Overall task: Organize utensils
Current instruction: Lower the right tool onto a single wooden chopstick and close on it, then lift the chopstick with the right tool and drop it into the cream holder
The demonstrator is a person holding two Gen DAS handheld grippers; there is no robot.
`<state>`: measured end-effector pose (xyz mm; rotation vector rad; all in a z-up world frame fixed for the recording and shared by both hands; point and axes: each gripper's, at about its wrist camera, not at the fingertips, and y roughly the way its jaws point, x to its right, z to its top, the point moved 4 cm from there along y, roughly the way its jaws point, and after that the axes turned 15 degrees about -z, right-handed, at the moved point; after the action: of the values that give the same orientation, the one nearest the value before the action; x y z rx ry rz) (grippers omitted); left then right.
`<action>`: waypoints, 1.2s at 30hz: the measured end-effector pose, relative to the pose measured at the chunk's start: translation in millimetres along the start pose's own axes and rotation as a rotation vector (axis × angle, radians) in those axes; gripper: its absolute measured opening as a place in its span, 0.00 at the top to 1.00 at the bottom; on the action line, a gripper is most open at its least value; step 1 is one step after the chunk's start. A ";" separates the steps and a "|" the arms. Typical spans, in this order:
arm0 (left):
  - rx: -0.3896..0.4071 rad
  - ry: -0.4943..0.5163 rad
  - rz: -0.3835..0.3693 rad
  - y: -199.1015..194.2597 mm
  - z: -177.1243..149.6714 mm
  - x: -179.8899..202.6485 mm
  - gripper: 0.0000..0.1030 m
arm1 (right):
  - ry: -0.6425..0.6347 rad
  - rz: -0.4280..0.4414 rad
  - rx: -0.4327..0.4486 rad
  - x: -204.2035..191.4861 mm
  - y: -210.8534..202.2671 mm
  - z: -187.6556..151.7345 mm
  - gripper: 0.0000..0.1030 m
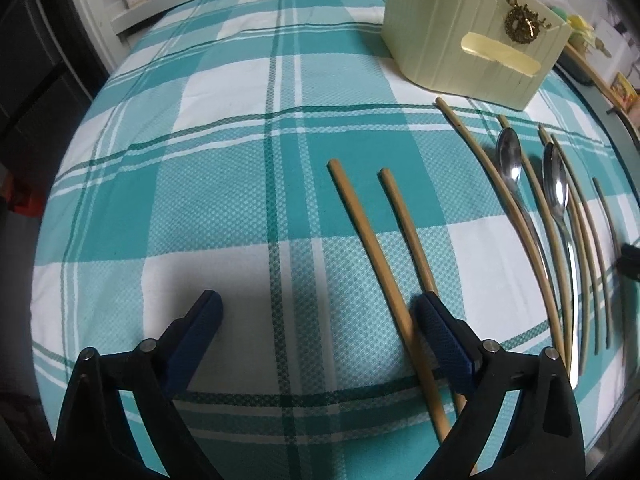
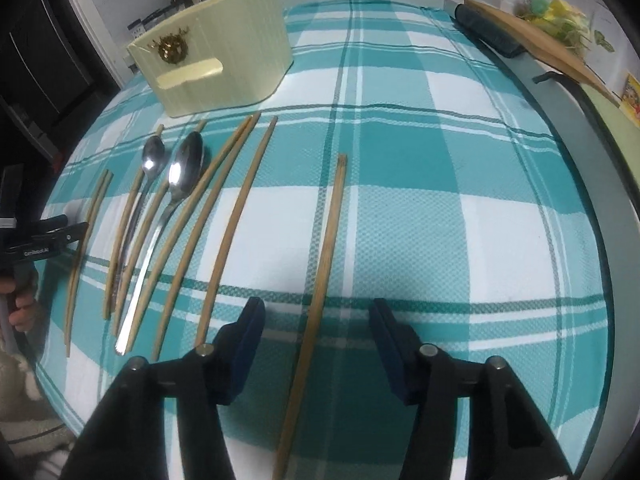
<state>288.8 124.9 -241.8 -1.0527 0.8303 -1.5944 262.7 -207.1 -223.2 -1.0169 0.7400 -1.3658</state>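
Wooden chopsticks (image 2: 224,216) and two steel spoons (image 2: 182,176) lie on the teal checked worktop (image 2: 440,220). Both tools are spread: right tool (image 2: 316,316) straddles one chopstick (image 2: 320,280), left tool (image 1: 316,312) pinches nothing.

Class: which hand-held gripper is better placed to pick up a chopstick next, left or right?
Right. Its hand-held gripper straddles a lone chopstick; the left one is mostly beside its pair.

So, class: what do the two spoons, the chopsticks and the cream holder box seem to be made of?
Spoons: polished metal, probably steel, from their mirror glints.
Chopsticks: matte tan sticks, likely bamboo or wood.
Holder box: smooth, ribbed cream walls, apparently plastic.
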 end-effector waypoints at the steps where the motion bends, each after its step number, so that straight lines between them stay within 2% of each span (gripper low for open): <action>1: -0.009 0.011 -0.005 0.2 3.6 1.1 0.14 | -0.011 -0.006 -0.013 -1.6 7.4 6.5 0.52; 3: -0.027 0.020 -0.014 1.6 12.1 2.2 0.25 | -0.045 -0.034 -0.007 -3.2 12.5 20.0 0.55; 7: -0.055 0.020 -0.025 6.7 28.6 4.4 0.40 | -0.082 -0.047 -0.033 -11.3 24.4 47.8 0.62; 9: -0.058 0.027 -0.013 8.7 34.6 5.5 0.54 | -0.103 -0.054 -0.038 -15.9 29.0 60.3 0.70; 10: -0.057 0.029 -0.012 9.7 37.4 6.2 0.57 | -0.104 -0.057 -0.041 -16.4 31.4 64.8 0.78; 11: -0.054 0.029 -0.014 10.1 39.1 6.9 0.67 | -0.101 -0.073 -0.039 -16.0 33.9 70.6 0.87; 12: -0.050 0.029 -0.025 10.4 39.7 6.2 0.83 | -0.102 -0.085 -0.034 -16.0 35.5 76.3 0.91; 14: -0.044 0.020 -0.052 11.1 40.8 7.3 0.91 | -0.088 -0.070 -0.035 -15.6 39.4 83.7 0.93; 18: 0.003 -0.008 -0.056 3.2 41.1 6.7 0.96 | -0.047 -0.036 -0.006 -11.6 36.7 93.4 0.93; 21: 0.081 -0.024 -0.090 -24.1 39.6 12.3 0.96 | 0.000 0.014 0.045 -5.5 14.4 96.5 0.93; 29: 0.319 0.029 -0.167 -134.2 47.1 39.7 0.96 | 0.017 0.054 0.300 4.3 -105.6 99.5 0.93; 36: 0.490 0.063 -0.237 -208.6 62.8 53.3 0.96 | 0.035 0.070 0.497 4.1 -183.6 108.5 0.93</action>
<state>264.4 125.4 -18.8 -0.7670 0.3288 -1.9120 282.4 -180.6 -12.5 -0.5698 0.4224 -1.4144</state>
